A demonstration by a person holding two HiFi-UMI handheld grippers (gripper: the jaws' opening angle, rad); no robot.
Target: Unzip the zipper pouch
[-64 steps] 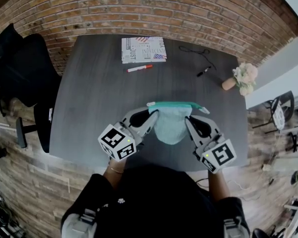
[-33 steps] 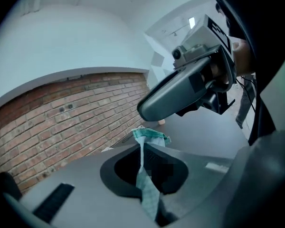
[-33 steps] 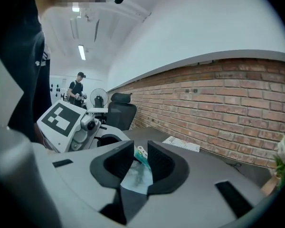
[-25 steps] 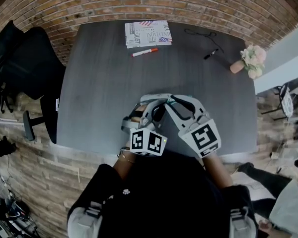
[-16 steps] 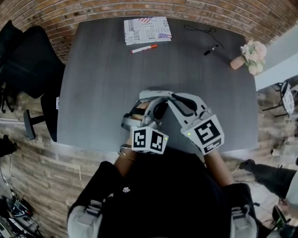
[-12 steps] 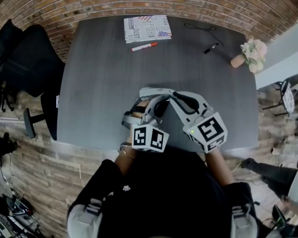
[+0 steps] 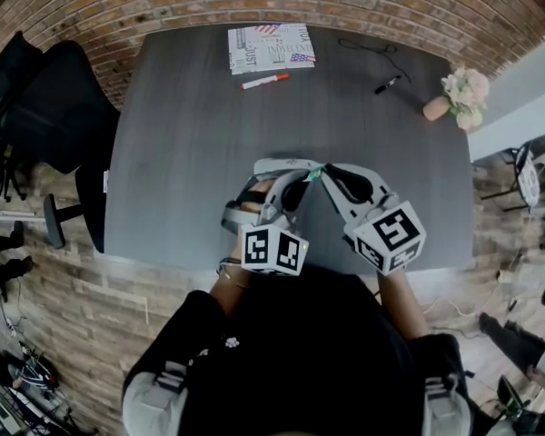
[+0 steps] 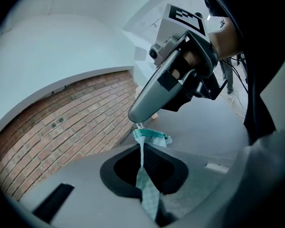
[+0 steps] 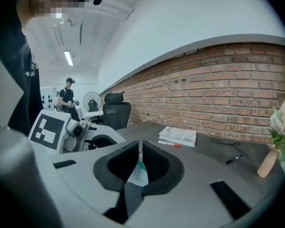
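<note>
The teal zipper pouch (image 8: 149,184) hangs in the air over the table's near edge. My left gripper (image 8: 142,151) is shut on its top edge, and the fabric runs up between the pads. In the left gripper view my right gripper (image 8: 137,121) points down at the pouch's bunched top end (image 8: 153,137) and has the small metal zipper pull (image 8: 139,126) at its tip. Its jaws are closing, with teal fabric (image 9: 138,172) between them in the right gripper view. In the head view the left gripper (image 7: 291,167) and the right gripper (image 7: 324,172) meet tip to tip, and only a teal scrap (image 7: 315,173) shows.
On the dark table (image 7: 191,153) lie a printed book (image 7: 271,47), a red marker (image 7: 264,81), a black pen (image 7: 387,84) and a thin cable (image 7: 368,51). A small vase of flowers (image 7: 456,95) stands at the right edge. A black office chair (image 7: 36,107) is on the left. A person (image 9: 66,96) stands far back.
The grippers, once spread at the pouch's two top corners, have come together. Over the last second the right gripper's rear swung right and toward me while its tip stayed at the pouch.
</note>
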